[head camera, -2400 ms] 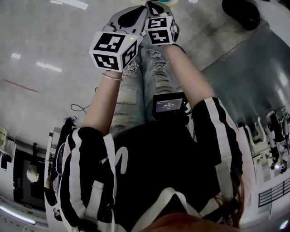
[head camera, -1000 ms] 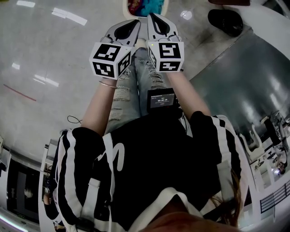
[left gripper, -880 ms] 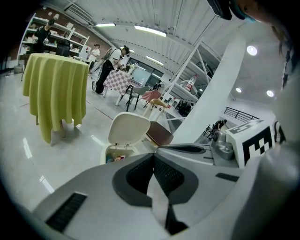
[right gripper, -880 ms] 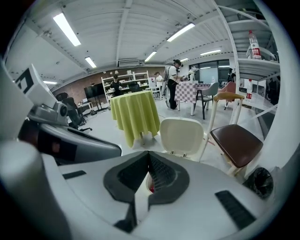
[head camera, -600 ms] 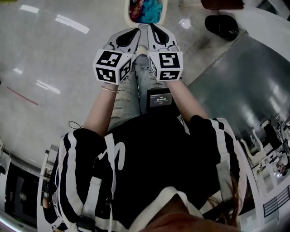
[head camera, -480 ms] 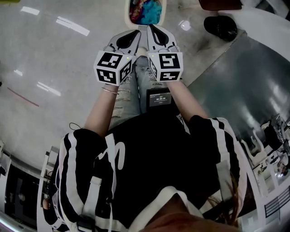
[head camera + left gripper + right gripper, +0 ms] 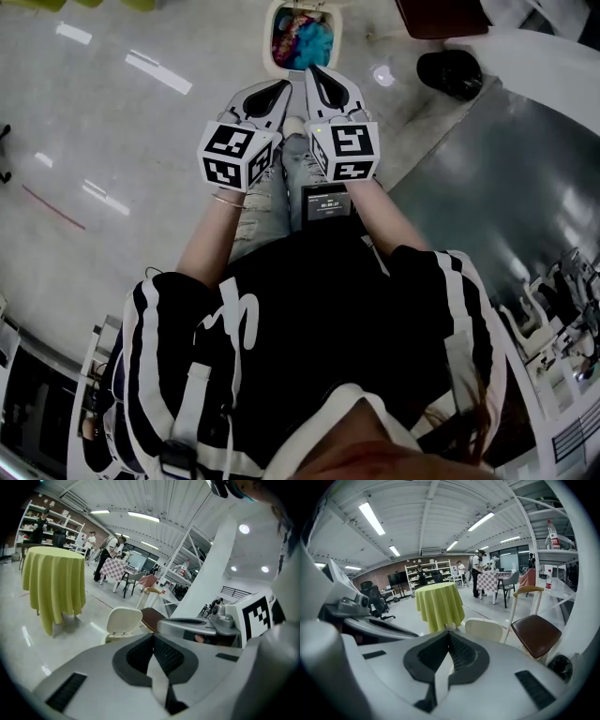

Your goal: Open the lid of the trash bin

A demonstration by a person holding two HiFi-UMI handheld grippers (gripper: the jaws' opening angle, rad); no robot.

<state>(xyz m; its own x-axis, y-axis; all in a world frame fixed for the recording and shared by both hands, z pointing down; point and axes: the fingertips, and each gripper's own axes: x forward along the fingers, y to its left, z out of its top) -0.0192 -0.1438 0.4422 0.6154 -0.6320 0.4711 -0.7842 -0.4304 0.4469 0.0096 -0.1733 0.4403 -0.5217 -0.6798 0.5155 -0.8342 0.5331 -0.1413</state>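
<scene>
From where I stand, what has changed in the last couple of seconds is the trash bin (image 7: 302, 39). Earlier only a sliver of it showed at the top edge of the head view; now its whole mouth is in sight, straight ahead of both gripper tips. It is near them but clearly apart, and bright blue and pink rubbish shows inside. The grippers themselves have hardly altered: they are still held side by side in front of the person's legs, almost touching. The left gripper (image 7: 278, 89) has its jaws pressed together with nothing between the pads, which its own view confirms (image 7: 153, 637). The right gripper (image 7: 317, 77) is the same, closed and empty (image 7: 448, 633). In both gripper views the cream lid (image 7: 124, 620) (image 7: 483, 629) stands upright just beyond the tips, tilted back off the bin's mouth. The yellow-draped table (image 7: 439, 604) is further off behind it, and a brown-seated chair (image 7: 536, 634) stands ahead and to the right. To my eye the lid is already up, so the opening looks done, and neither gripper is touching the bin.
</scene>
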